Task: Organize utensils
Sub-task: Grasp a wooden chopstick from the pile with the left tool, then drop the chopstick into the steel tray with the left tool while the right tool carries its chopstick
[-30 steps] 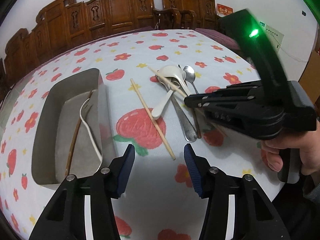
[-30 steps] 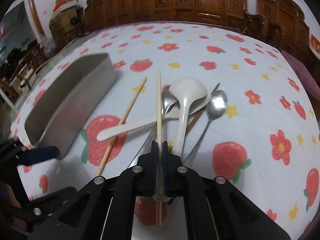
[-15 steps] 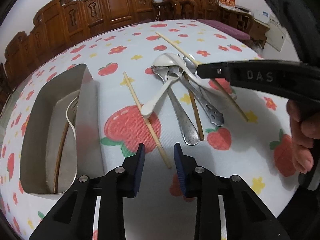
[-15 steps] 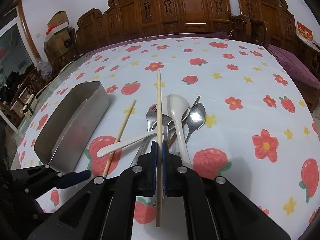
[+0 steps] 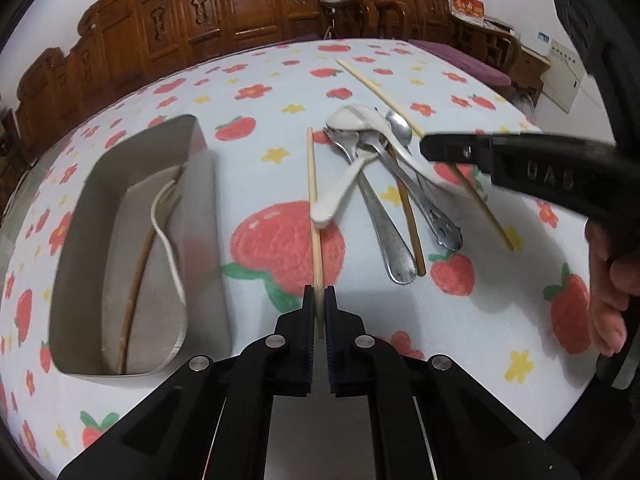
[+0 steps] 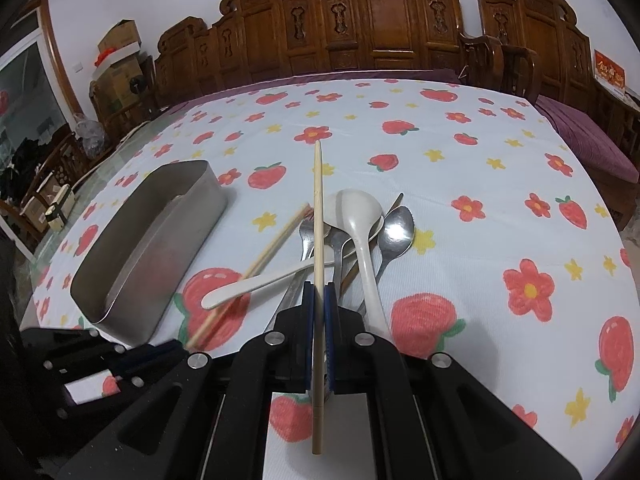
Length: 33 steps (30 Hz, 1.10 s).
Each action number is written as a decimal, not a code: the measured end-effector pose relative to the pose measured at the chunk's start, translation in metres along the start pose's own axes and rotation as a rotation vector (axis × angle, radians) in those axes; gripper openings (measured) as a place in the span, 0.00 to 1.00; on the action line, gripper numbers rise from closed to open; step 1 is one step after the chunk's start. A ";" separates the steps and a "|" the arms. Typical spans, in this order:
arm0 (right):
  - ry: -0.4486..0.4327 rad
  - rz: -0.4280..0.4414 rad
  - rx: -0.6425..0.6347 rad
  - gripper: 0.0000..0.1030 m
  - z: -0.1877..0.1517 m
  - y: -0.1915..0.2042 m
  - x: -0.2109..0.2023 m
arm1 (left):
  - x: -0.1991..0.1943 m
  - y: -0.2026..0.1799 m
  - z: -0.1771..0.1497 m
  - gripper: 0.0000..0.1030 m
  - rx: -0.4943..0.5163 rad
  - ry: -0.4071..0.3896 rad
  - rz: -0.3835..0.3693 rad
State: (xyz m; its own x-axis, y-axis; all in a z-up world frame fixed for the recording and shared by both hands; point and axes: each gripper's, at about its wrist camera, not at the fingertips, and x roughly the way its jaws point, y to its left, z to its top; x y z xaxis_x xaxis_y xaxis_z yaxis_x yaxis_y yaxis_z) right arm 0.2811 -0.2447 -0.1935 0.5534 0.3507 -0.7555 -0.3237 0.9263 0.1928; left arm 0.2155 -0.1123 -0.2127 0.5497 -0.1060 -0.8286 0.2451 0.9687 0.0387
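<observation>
At the bottom centre of the left wrist view my left claw [image 5: 319, 300] is pinched tight on the near end of a pale chopstick [image 5: 313, 200], which runs up the frame. My right claw [image 6: 319, 296] clamps a second chopstick [image 6: 317, 240] raised above the tablecloth [image 6: 460, 152]. Beyond lie the piled spoons [image 5: 384, 168], centre right, and the metal tray [image 5: 92, 184] at left.

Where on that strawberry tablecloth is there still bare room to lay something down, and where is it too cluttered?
Free: the far stretch of tablecloth before the carved wooden chairs, and the cloth right of the spoons. Crowded: the middle, where white spoons, metal spoons and chopsticks overlap beside the metal tray. The tray already holds a few utensils.
</observation>
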 end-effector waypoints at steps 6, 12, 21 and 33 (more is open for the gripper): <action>-0.007 0.000 -0.005 0.06 -0.002 0.004 -0.004 | -0.021 0.014 0.008 0.04 -0.019 -0.043 0.005; -0.019 0.009 -0.016 0.06 -0.005 0.011 -0.011 | -0.044 0.029 0.014 0.04 -0.040 -0.086 -0.005; -0.017 0.023 -0.058 0.06 -0.012 0.032 -0.017 | -0.073 0.058 0.010 0.04 -0.077 -0.124 -0.020; -0.006 0.027 -0.122 0.06 -0.018 0.053 -0.016 | -0.070 0.108 -0.006 0.04 -0.136 -0.075 -0.003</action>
State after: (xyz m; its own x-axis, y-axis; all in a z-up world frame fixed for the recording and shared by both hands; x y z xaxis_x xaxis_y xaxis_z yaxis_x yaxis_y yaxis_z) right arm 0.2417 -0.2037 -0.1824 0.5481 0.3763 -0.7470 -0.4296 0.8929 0.1347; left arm 0.1990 0.0010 -0.1539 0.6083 -0.1202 -0.7845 0.1392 0.9893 -0.0436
